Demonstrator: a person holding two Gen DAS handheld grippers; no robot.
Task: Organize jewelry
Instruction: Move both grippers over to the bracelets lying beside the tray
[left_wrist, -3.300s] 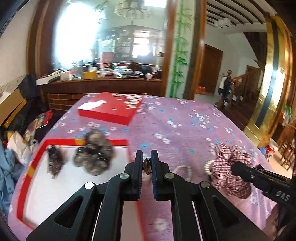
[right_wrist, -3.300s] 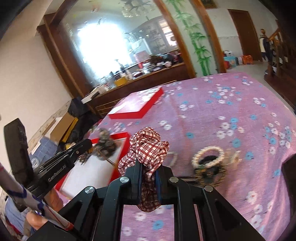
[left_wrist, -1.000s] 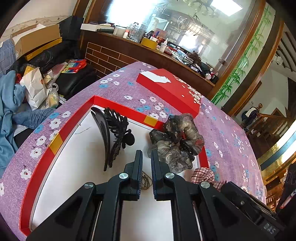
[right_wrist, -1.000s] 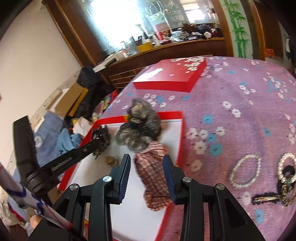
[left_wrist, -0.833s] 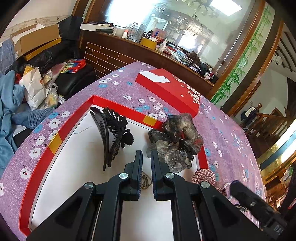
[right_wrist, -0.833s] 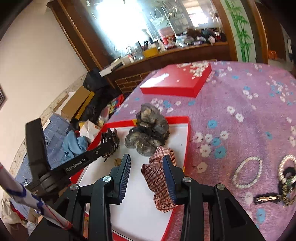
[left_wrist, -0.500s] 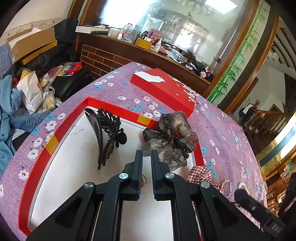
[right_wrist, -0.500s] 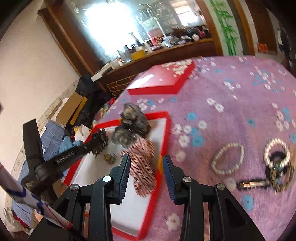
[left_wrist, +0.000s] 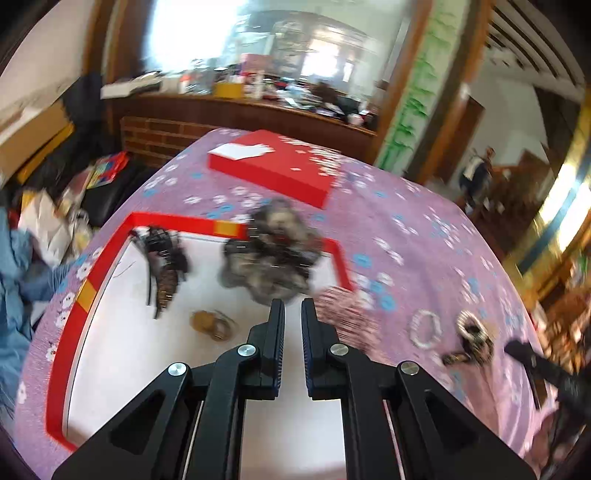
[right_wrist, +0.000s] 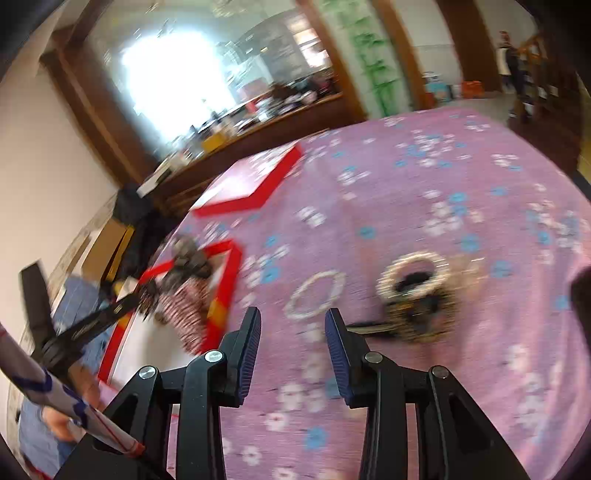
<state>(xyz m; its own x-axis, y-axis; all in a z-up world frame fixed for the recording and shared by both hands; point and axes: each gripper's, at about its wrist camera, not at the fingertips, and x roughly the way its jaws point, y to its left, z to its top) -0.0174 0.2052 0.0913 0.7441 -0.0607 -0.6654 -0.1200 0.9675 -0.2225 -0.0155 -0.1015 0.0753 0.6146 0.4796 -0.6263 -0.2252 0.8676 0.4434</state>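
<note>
Tongs in the left hand, the left gripper (left_wrist: 292, 314), stand with jaws nearly together and nothing between the pads; the tips hover over the white floor of the red-rimmed tray (left_wrist: 88, 291), just short of the grey scrunchie (left_wrist: 271, 254). The right gripper (right_wrist: 292, 326) stands with jaws partly apart and empty, over the purple flowered tablecloth (right_wrist: 424, 184) to the right of the tray. Tray contents, counted: one grey scrunchie at the far rim, one black claw clip (left_wrist: 164, 264) near the far left corner, one small gold-coloured piece (left_wrist: 212, 324) lying loose between clip and left gripper, and one red-and-white checked scrunchie (left_wrist: 345, 314) that lies across the tray's right rim, partly on the cloth. On the cloth to the right of the tray: one ring of white beads (right_wrist: 316, 290) lying flat, one thicker pearl ring (right_wrist: 417, 273) beside a dark tangle of jewellery, and one thin dark bar-shaped piece (right_wrist: 371, 325) touching that tangle; motion blur prevents a finer count there. One closed red box (left_wrist: 275, 171) sits farther back on the cloth, well apart from the tray. A sleeve and hand (right_wrist: 79, 402) show at the lower left of the right wrist view.
</note>
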